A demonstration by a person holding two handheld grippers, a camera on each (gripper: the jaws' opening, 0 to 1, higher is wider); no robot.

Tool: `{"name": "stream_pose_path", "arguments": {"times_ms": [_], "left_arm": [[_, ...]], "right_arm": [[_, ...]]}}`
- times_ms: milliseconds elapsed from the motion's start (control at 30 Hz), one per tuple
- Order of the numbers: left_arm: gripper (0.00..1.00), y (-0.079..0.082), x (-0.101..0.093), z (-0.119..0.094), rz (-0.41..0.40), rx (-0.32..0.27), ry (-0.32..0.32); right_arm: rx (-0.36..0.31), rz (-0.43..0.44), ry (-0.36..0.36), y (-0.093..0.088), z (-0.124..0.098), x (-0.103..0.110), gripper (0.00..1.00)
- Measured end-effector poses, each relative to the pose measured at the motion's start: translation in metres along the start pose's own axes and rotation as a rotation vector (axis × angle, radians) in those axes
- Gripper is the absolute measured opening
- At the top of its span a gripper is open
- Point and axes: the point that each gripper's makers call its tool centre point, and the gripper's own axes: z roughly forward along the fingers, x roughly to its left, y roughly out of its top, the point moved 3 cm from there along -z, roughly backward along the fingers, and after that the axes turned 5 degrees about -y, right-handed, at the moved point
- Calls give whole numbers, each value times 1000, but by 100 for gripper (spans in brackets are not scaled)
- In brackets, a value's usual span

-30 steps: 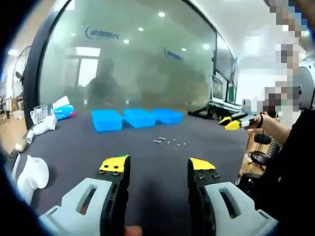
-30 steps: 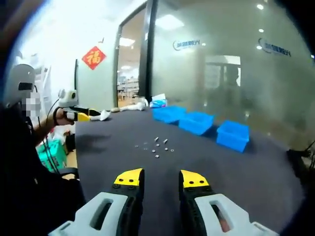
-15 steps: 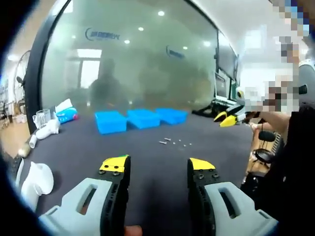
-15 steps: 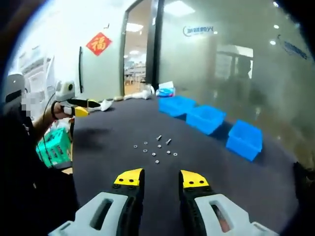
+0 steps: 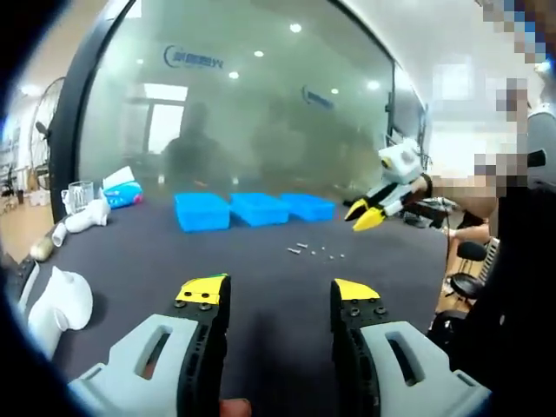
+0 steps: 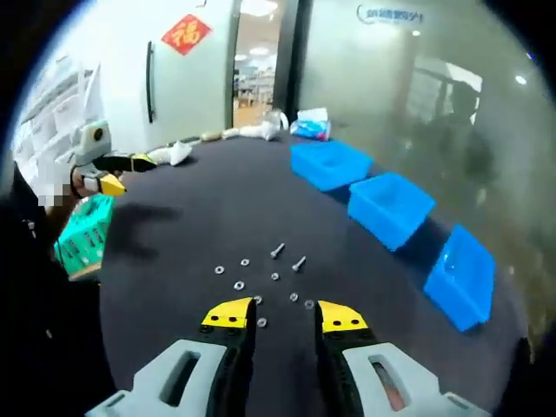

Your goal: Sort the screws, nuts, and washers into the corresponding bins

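Two screws (image 6: 276,251) and several small nuts and washers (image 6: 239,282) lie scattered on the dark table (image 6: 191,217). My right gripper (image 6: 285,317) hovers open just short of them, with nothing between its jaws. Three blue bins (image 6: 390,207) stand in a row beyond, to the right. In the left gripper view the same hardware (image 5: 313,251) lies mid-table in front of the blue bins (image 5: 259,208). There my right gripper (image 5: 365,215) reaches in from the right, above the table. My left gripper (image 5: 278,295) is open and empty, well back from the hardware.
White plastic pieces (image 5: 56,304), a white fitting (image 5: 82,221), a glass cup (image 5: 76,195) and a tissue pack (image 5: 122,193) sit along the table's left side. A green basket (image 6: 82,248) stands beside the table edge. A glass wall rises behind the bins.
My right gripper has moved forward and down, so the hardware now lies just ahead of its jaws. In the left gripper view it has come in over the table.
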Motion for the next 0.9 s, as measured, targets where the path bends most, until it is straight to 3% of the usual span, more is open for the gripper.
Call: {"name": "stream_pose_path", "arguments": {"times_ms": [200,467,900], "left_arm": [[45,-1,1,0,2,1,2],[45,-4,3,-4,14,-5,21],[45,-8,7,-11,0,-14,31]], "right_arm": [[82,11,40,10,31,0,23],[192,21,28,13,70,0,22],[281,8,10,9,91,-5,18]]}}
